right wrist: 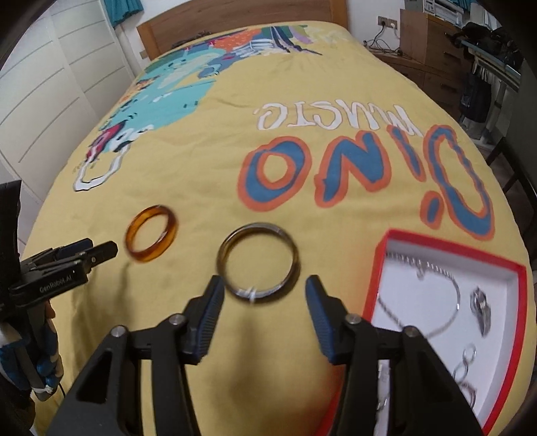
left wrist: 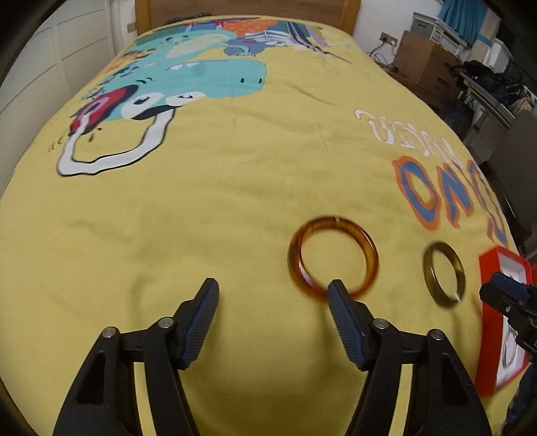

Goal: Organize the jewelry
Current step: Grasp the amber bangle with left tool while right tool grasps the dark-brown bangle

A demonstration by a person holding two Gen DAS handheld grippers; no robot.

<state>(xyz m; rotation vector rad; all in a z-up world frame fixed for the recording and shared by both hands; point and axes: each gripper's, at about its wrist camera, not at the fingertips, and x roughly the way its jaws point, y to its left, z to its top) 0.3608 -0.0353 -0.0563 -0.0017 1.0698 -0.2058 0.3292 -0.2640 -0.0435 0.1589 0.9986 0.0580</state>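
- I have my left gripper (left wrist: 272, 291) over the yellow dinosaur bedspread (left wrist: 208, 208), fingers spread and clasping nothing; its right fingertip (left wrist: 336, 291) overlaps the near rim of the amber bangle (left wrist: 333, 256) in the left wrist view, but whether it touches I cannot tell.
- The amber bangle lies flat on the bedspread, to the left of the red jewelry box (right wrist: 396, 248) and well apart from it.
- My right gripper (right wrist: 265, 288) hangs above the dark olive bangle (right wrist: 257, 265), jaws apart and empty, the near rim of that bangle showing between the two fingertips.
- The olive bangle lies flat between the amber bangle and the red box, nearer the box, touching neither; a pale bit of thread or tag sits at its near edge.
- The red box sits open on the bedspread with a white lining; inside I see a silver chain necklace (right wrist: 433, 302) curled across the floor, a small silver piece (right wrist: 480, 307) by the right wall, and more silver loops toward the near end, too blurred to name.
- From the right wrist camera my left gripper (right wrist: 100, 251) shows far left of the box, beside the amber bangle, with a hand (right wrist: 47, 335) gripping its handle.
- Beyond the box the big blue and orange "DINO" lettering (right wrist: 365, 167) runs across the bedspread, and the wooden headboard (right wrist: 241, 20) stands at the far end.
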